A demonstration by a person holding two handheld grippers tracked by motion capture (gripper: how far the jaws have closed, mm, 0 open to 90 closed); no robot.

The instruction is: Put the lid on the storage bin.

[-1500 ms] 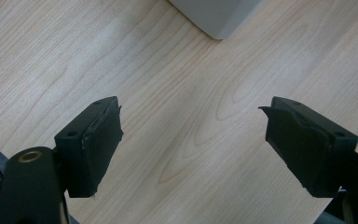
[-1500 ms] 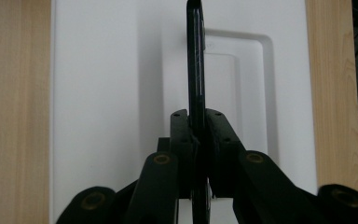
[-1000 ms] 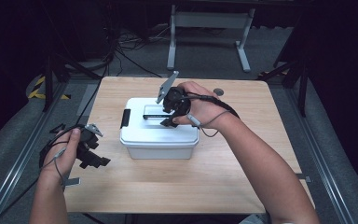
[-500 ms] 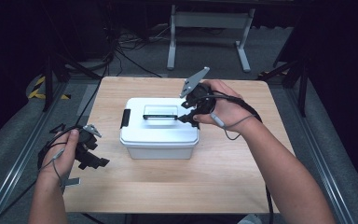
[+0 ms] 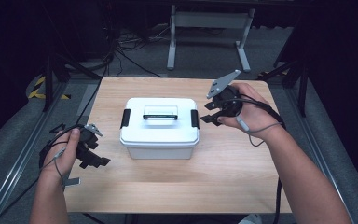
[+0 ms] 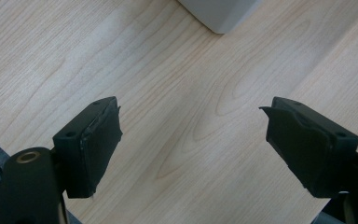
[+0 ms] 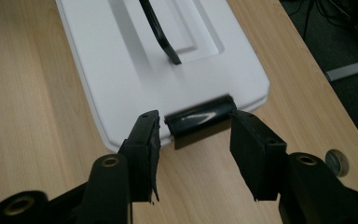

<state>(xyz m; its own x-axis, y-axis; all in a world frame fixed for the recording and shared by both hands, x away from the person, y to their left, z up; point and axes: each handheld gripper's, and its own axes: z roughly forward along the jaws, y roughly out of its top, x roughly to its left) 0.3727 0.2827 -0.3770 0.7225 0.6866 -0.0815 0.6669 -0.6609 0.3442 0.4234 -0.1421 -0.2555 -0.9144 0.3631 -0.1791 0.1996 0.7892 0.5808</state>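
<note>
One white lidded box (image 5: 160,128) sits mid-bench (image 5: 223,177), contents hidden; two black latches, one handle. Right gripper (image 5: 210,112) fingers, just narrowing, flank the right latch (image 7: 200,119) without touching. Left gripper (image 5: 97,154) gapes wide, empty, near-left.

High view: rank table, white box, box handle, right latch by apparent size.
1. table
2. white box
3. box handle
4. right latch, close to the handle in extent, so the last two are uncertain.

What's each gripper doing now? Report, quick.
Left gripper: open, empty, over the table.
Right gripper: open, closing around the box latch, not gripping.
</note>
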